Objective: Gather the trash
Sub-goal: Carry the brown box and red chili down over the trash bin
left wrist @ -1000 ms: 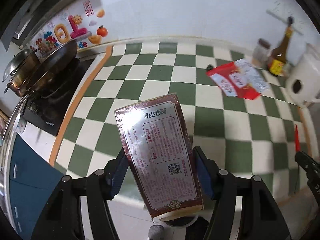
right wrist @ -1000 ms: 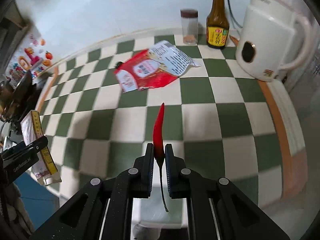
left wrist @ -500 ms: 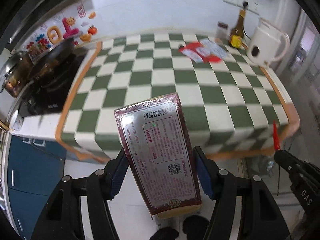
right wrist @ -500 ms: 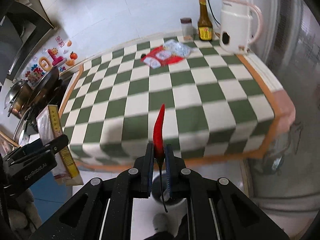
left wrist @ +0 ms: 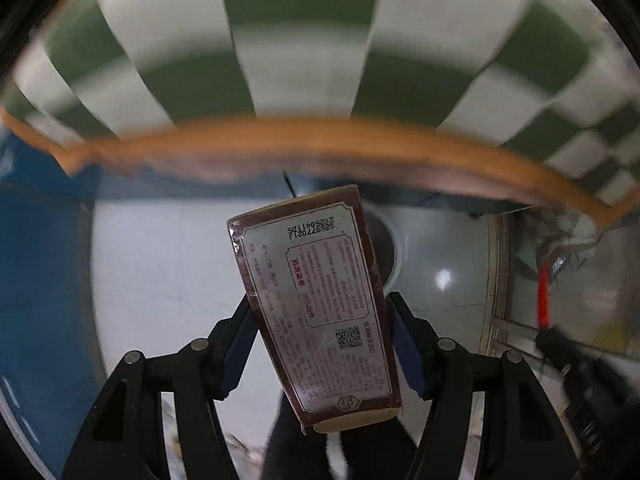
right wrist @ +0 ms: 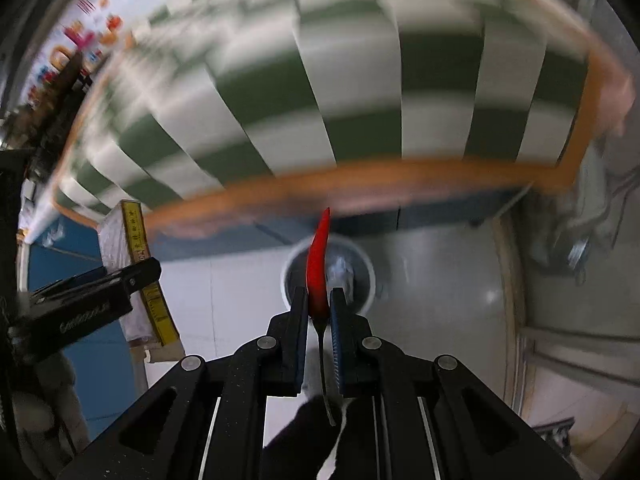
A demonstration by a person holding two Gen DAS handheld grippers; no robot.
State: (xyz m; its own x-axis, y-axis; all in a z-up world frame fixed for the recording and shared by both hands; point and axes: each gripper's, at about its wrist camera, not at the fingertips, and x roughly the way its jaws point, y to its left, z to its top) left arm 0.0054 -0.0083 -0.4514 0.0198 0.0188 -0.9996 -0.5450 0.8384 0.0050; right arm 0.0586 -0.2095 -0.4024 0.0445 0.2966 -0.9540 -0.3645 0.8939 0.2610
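Trash is in both your grippers, none binned yet as far as the views show. Largest first: the checkered counter (right wrist: 360, 92) fills the upper half, blurred. Below it the round bin (right wrist: 362, 276) stands on the floor at about 12 o'clock from your right gripper (right wrist: 319, 308). Your left gripper (left wrist: 320, 344) clamps the printed box (left wrist: 316, 304); the right one pinches the red chili (right wrist: 318, 268). Both drops are left, judging from this, and perhaps more pickups.
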